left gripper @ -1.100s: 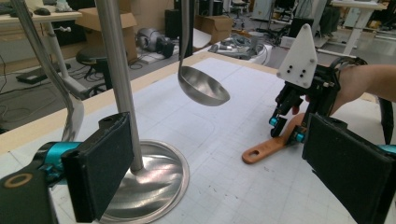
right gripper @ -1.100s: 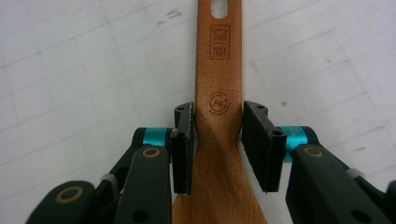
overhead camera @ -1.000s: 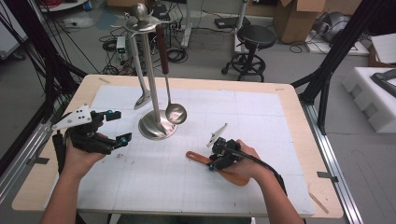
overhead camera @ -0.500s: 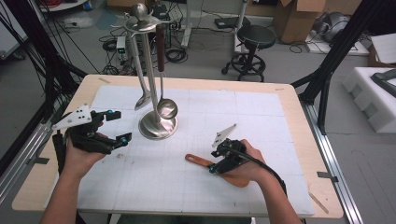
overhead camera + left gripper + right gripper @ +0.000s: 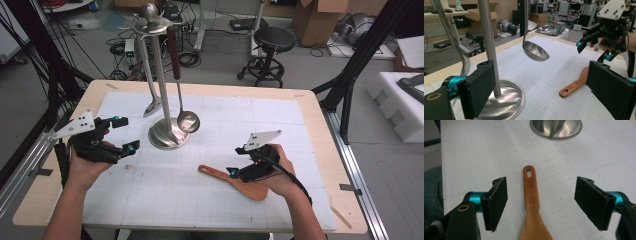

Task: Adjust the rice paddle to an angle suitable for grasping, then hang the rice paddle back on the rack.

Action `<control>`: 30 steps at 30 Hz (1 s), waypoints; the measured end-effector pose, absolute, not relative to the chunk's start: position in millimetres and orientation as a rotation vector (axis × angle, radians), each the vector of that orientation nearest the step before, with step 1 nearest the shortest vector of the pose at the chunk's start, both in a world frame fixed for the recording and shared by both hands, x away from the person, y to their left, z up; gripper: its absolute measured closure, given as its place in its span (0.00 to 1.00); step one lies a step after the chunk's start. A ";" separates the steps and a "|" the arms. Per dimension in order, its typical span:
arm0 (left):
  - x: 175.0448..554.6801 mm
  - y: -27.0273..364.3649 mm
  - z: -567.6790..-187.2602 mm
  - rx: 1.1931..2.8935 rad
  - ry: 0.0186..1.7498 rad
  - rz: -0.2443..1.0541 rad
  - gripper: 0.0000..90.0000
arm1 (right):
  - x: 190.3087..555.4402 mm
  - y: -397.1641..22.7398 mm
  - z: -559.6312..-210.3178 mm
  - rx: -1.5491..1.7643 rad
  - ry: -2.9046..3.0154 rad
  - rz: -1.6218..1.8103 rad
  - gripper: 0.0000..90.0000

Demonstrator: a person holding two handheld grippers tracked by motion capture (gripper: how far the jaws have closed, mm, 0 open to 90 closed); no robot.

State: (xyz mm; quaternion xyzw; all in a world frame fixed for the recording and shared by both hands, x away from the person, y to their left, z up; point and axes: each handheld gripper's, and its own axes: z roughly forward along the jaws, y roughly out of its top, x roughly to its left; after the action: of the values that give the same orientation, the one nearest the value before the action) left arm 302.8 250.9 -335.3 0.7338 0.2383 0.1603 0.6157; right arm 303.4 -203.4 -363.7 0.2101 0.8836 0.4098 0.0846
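Table [image 5: 310, 107] of pale wood wears a white grid mat [image 5: 280, 120]; boxes and a black stool [image 5: 272, 40] sit behind. Both the left gripper [image 5: 122, 135] and the right gripper [image 5: 234, 167] gape wide, holding nothing; the right's jaws have just been opening. The wooden spatula [image 5: 235, 182] lies flat below them.

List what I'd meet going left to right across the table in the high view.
Left gripper, open → hanging slotted utensil → rack's round steel base → hanging ladle → wooden spatula lying flat → right gripper, open above the spatula.
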 end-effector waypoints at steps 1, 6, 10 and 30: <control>303.1 250.8 -335.5 1.691 0.549 0.368 0.11 | 302.6 -205.5 -362.1 0.617 2.616 1.248 0.27; 303.6 250.9 -335.8 1.692 0.552 0.366 0.11 | 296.7 -215.1 -355.1 0.622 2.538 1.338 0.25; 304.4 250.4 -336.1 1.691 0.551 0.369 0.11 | 292.8 -222.7 -356.1 0.640 2.509 1.389 0.23; 303.3 249.2 -337.5 1.702 0.546 0.357 0.10 | 291.7 -230.0 -357.0 0.673 2.483 1.423 0.17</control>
State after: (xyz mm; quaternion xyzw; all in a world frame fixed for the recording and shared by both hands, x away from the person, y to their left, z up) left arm 303.3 249.2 -337.5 0.7379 0.2368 0.1550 0.6128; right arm 291.7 -230.0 -357.0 0.2278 0.8403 0.4815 0.1009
